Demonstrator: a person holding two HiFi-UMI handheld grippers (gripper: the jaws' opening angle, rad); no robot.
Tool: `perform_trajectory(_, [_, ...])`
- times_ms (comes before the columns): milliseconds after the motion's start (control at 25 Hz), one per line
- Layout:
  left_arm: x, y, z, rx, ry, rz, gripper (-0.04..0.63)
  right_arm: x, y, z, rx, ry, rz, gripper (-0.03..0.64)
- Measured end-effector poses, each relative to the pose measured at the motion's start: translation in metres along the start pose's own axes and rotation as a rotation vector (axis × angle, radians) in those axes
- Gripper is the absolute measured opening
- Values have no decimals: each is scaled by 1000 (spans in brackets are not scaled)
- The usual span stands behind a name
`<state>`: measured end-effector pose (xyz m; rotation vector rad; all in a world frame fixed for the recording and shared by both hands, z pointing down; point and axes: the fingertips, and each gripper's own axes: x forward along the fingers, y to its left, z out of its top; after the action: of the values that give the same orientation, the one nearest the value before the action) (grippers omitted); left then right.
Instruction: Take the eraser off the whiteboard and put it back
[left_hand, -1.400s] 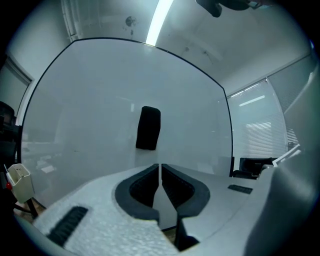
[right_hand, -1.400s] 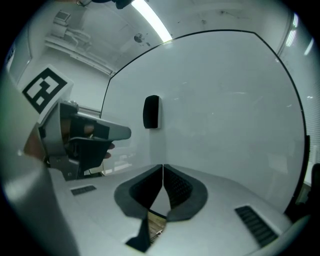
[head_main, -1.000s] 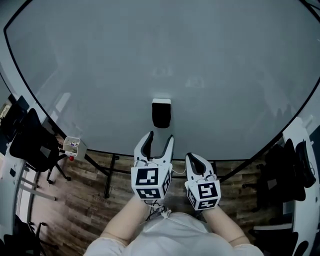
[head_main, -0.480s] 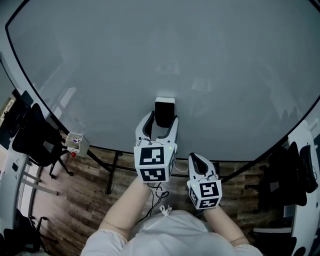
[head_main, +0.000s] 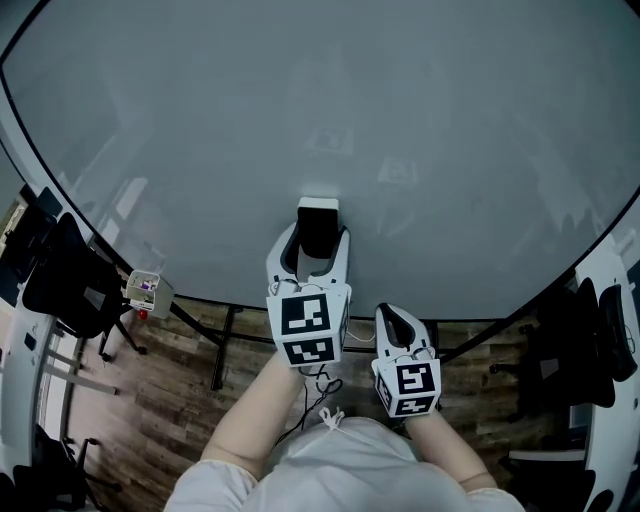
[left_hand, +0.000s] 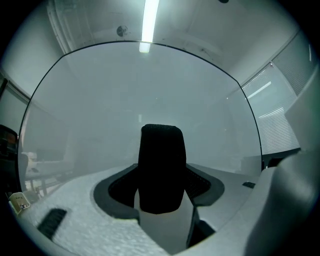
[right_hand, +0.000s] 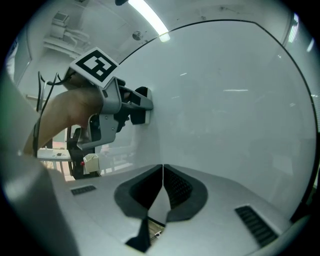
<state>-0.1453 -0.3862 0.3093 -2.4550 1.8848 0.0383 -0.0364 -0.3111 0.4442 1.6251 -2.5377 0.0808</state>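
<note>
A black eraser (head_main: 319, 228) with a white back sticks to the big whiteboard (head_main: 400, 120) near its lower edge. My left gripper (head_main: 315, 242) points level at the board, and its jaws stand one on each side of the eraser. In the left gripper view the eraser (left_hand: 160, 170) fills the gap between the dark pads, and I see no squeeze on it. These jaws have just been opening. Lower and to the right, my right gripper (head_main: 395, 320) is shut with nothing in it. The right gripper view shows its pads meeting (right_hand: 163, 172), and the left gripper (right_hand: 142, 102) at the eraser (right_hand: 142, 111).
A small white holder (head_main: 145, 292) hangs at the board's lower left corner. Black chairs (head_main: 60, 275) stand at the left and more dark chairs (head_main: 590, 330) at the right. The board's stand legs (head_main: 215, 350) rest on the wooden floor below.
The left gripper has moved up and forward to the board and now straddles the eraser, which earlier lay beyond its fingertips. The right gripper has stayed in place.
</note>
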Motion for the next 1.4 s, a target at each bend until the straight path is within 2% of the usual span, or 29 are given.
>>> perform_trajectory(560, [-7,-1,1,-36,8,-12,249,-7,0,-3,37,0,1,28])
perform_trajectory(880, [-24,-8,6,32,-34,-29,247,-8,-4,-8,31,18,-10,28])
perform_trajectory(1000, [-34,-9,5,32,-48,-33,247,-9,-4,-12,25,35,-9,28])
perform_trajectory(1200, [-47,-10,-25,35,-27,-50,248,-11,-5,-14,6,46,-7,28])
perform_trajectory(1400, [-61,-13,-70,25,58,-46,249,-13,-4,-14,7,46,-9,28])
